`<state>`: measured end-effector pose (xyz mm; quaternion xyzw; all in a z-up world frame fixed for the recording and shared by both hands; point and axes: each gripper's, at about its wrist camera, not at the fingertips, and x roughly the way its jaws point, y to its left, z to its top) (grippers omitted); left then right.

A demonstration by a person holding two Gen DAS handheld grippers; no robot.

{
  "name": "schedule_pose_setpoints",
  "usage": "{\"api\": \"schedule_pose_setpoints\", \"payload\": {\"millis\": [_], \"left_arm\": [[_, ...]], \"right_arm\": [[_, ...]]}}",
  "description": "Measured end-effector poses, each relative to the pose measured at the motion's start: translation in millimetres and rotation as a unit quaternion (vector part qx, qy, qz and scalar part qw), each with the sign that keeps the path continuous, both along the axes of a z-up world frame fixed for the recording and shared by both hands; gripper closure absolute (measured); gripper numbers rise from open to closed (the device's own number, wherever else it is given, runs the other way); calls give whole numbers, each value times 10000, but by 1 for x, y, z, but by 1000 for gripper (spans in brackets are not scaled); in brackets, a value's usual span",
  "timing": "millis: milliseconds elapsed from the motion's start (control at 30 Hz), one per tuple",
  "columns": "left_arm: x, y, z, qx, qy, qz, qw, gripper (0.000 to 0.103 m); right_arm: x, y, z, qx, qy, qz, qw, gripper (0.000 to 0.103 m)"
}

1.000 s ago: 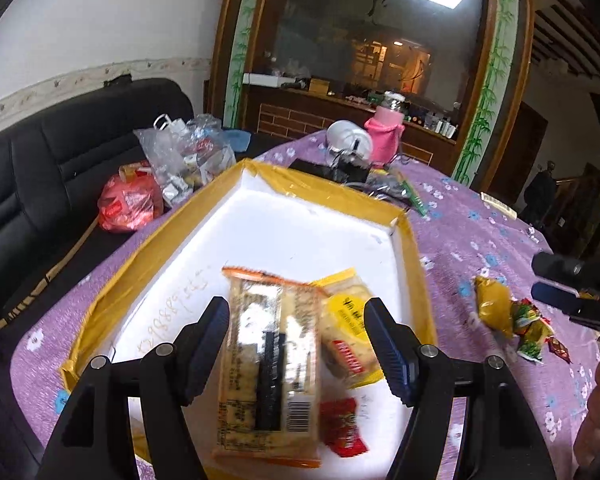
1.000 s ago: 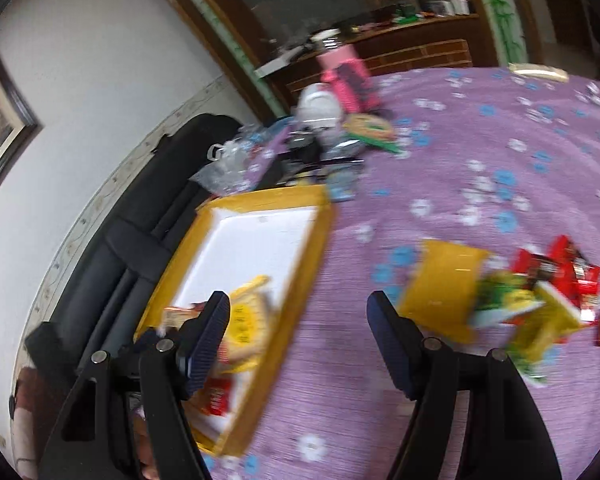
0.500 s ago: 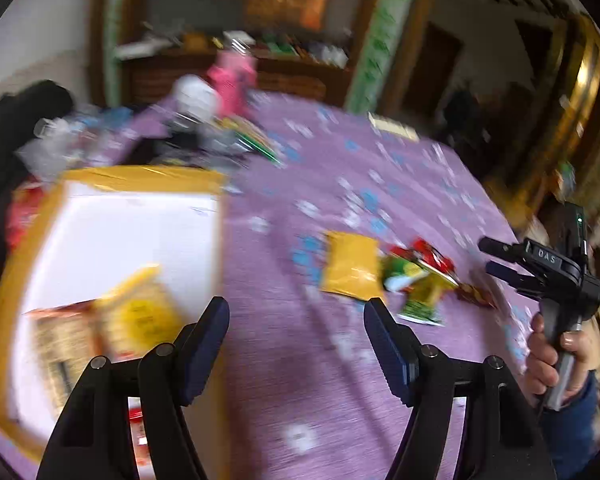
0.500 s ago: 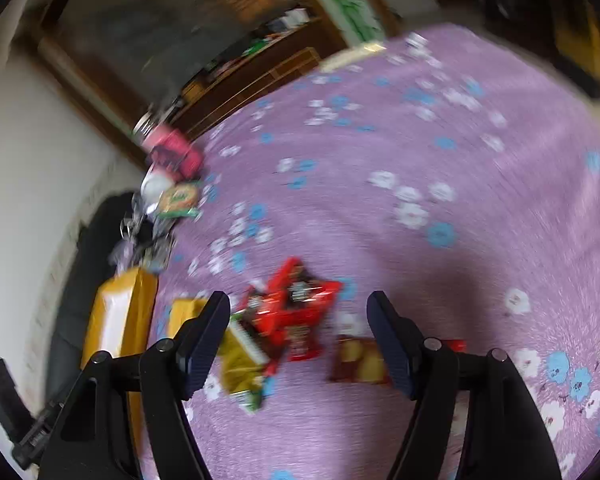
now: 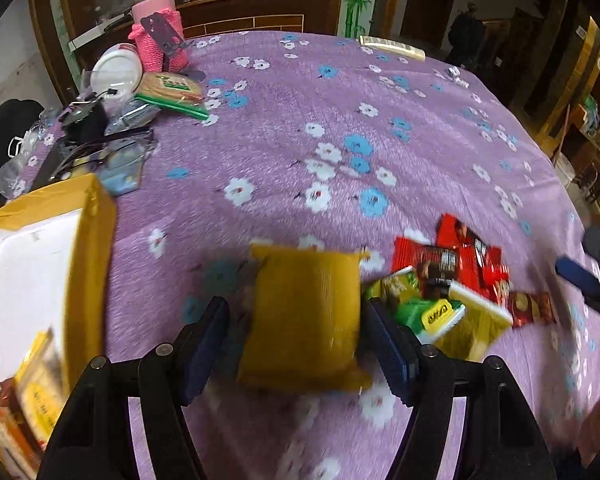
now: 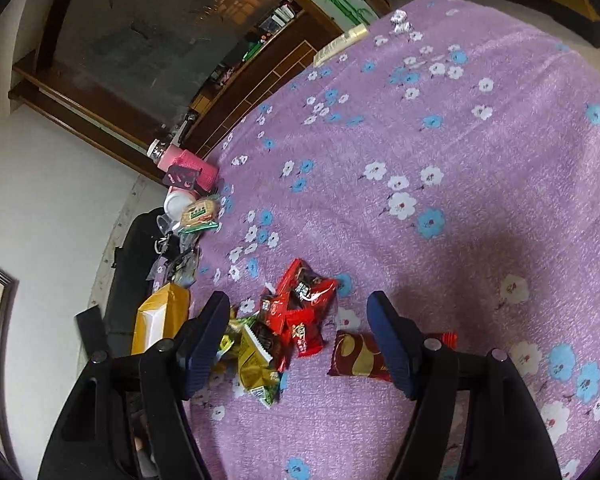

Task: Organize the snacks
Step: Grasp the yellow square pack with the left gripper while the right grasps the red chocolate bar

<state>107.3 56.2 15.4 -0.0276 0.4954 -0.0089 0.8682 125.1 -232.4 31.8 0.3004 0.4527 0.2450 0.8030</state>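
Item: snacks for sorting, loose on a purple floral tablecloth.

Left gripper: jaws stand moderately wide, nothing clamped. A yellow snack packet lies flat on the cloth between the two fingers, lower centre of the left wrist view; whether the pads touch its edges is lost in the blur.

Right gripper: jaws similarly wide, empty. Between and ahead of its fingers, lower centre of the right wrist view, sit red wrappers, a green-and-yellow packet and a dark red bar, the last partly hidden by the right-hand finger.

Destination: yellow-walled box with white interior, left edge of the left wrist view, already holding a few packets in its lower corner.

Orientation: the yellow packet is roughly rectangular, its long axis running up the frame, nearly in line with the fingers, top slightly tilted right. The dark red bar's long axis runs across the frame, crosswise to the right fingers.

Handling note: the step appears to be a pickup from the pile. For the yellow packet, settle the fingers down either side of its short width, close on the middle and avoid snagging the neighbouring green packet. The soft wrapper will likely crumple, so grip the body, not the seal.
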Motion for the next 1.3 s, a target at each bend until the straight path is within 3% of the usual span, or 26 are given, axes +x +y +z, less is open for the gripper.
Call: {"api": "schedule_pose_setpoints", "payload": {"millis": [67, 167, 333, 433, 500, 767, 867, 1000, 1067, 1200, 1300], "left_arm": [[3, 1, -5, -42, -33, 52, 10000, 47], [-2, 1, -7, -202, -104, 180, 9996, 52], [-29, -1, 2, -151, -420, 127, 9989, 52], [-34, 3, -1, -295, -652, 115, 9974, 52], [-31, 8, -6, -485, -602, 76, 9970, 52], [-29, 19, -5, -779, -643, 63, 9949, 52], [-31, 20, -3, -848, -657, 68, 9942, 52], [-33, 17, -1, -804, -716, 42, 9942, 52], [-34, 17, 0, -772, -760, 53, 9941, 52], [-34, 19, -1, -730, -774, 93, 9943, 52], [-34, 20, 0, -747, -799, 92, 9940, 52]], "right_arm": [[1, -1, 1, -93, -30, -38, 9999, 33], [6, -2, -3, -461, 11, -85, 9989, 33], [20, -10, -26, -635, 543, -125, 9964, 33], [19, -11, -24, -803, 465, -151, 9956, 33], [17, -10, -24, -839, 418, -88, 9956, 33], [-18, 21, -21, -1588, 204, 711, 9845, 33], [-42, 41, -21, -1715, 130, 1350, 9758, 33], [-49, 50, -18, -2459, -37, 1141, 9625, 40], [-43, 51, -19, -2471, -32, 1047, 9633, 43], [-39, 62, -19, -3061, -134, 839, 9482, 73], [-41, 68, -19, -3266, -210, 760, 9419, 77]]}}
